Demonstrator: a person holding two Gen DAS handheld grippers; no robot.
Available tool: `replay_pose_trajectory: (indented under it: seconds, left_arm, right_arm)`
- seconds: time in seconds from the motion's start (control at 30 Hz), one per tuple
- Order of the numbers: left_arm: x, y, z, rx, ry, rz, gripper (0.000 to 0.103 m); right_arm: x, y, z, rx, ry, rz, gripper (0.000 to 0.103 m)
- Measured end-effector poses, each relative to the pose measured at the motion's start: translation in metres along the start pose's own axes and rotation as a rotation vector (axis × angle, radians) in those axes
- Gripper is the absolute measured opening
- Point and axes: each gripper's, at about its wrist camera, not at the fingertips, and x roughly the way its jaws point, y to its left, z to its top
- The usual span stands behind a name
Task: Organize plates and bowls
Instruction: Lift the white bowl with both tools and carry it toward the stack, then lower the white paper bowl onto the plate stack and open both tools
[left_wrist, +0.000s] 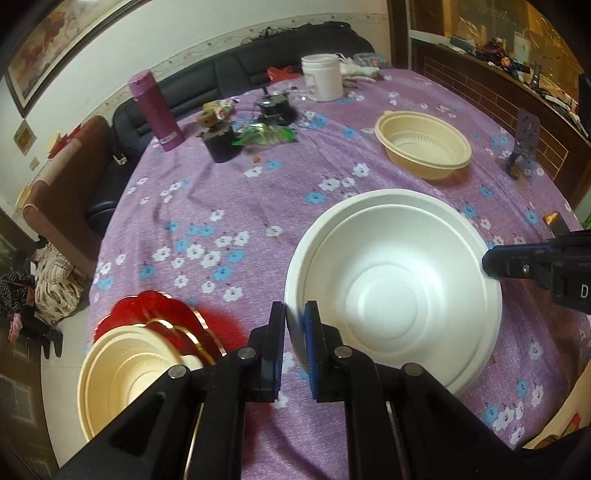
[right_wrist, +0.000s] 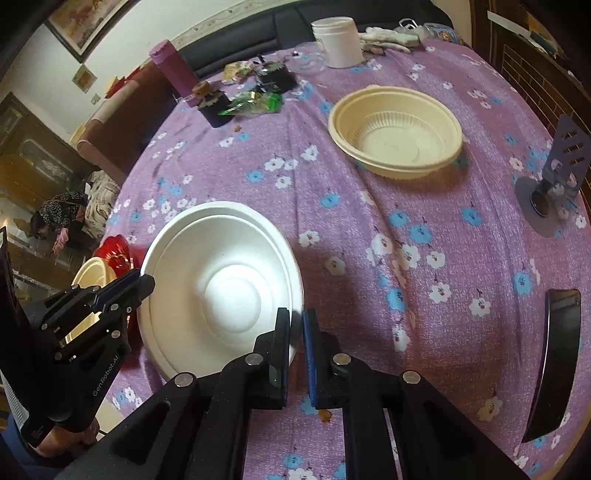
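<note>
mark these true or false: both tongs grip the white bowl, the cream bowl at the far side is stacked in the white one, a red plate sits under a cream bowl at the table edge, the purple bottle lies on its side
1. Both tongs grip the white bowl. True: the left tongs and right tongs each pinch its rim on opposite sides.
2. The far cream bowl is stacked in the white one. False: it sits apart on the tablecloth.
3. A red plate sits under a cream bowl at the table edge. True.
4. The purple bottle lies on its side. False: it stands upright.
</note>
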Motion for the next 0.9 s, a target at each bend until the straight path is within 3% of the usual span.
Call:
replay_pose_trajectory:
  seconds: [0.47,0.9]
  left_arm:
    - [-0.031,0.058,-0.018,-0.148,-0.03,0.079,0.01]
    - [-0.069,0.132,-0.057,-0.341,-0.051,0.174,0.01]
  right_arm:
    - [0.003,0.052,0.011,-0.09,-0.009,0.089,0.009]
    - [0.008,0.142,0.025,-0.255,0.031,0.2,0.009]
